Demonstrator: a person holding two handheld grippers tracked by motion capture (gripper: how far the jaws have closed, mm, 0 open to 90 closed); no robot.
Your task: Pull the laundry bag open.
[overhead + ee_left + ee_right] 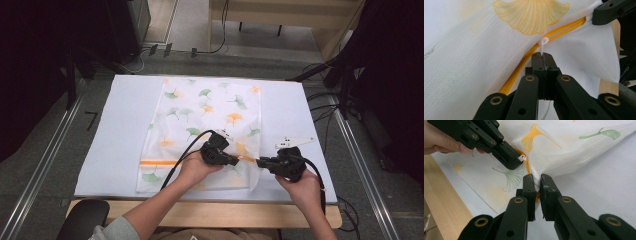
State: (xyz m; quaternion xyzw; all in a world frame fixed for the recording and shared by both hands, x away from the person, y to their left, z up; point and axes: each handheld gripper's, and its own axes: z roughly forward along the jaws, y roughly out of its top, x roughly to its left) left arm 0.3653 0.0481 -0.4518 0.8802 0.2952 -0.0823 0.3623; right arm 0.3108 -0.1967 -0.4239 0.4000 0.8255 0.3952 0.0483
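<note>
At near edge of the worktop [125, 125], the person's forearms come in from below, each hand w/ a tool. Left tool [235, 161] sits over the bag's [210, 115] near right part, jaws pressed together on the white zip pull [543, 42]; the left gripper view shows the pull's thin tab clamped between the jaw tips, its ring end just at the orange zip [524, 60]. Right tool [258, 162] is just beside it, tips facing the left tool, nearly touching. Its jaws are closed down on the bag's fabric at the right edge, near the zip end; the right gripper view shows white mesh bunched between the two jaws w/ a thin gap left, fabric lifted into a ridge there. Left hand [441, 140] shows in that view behind its tool.

Bag is white mesh w/ green & orange ginkgo leaves [234, 118], lying flat on a white sheet [285, 105] over the worktop, roughly centre. Zip runs across the near part; orange strip [157, 162] visible at the left. Beyond: grey floor [250, 60], cables [320, 100], dark gear at both sides.
</note>
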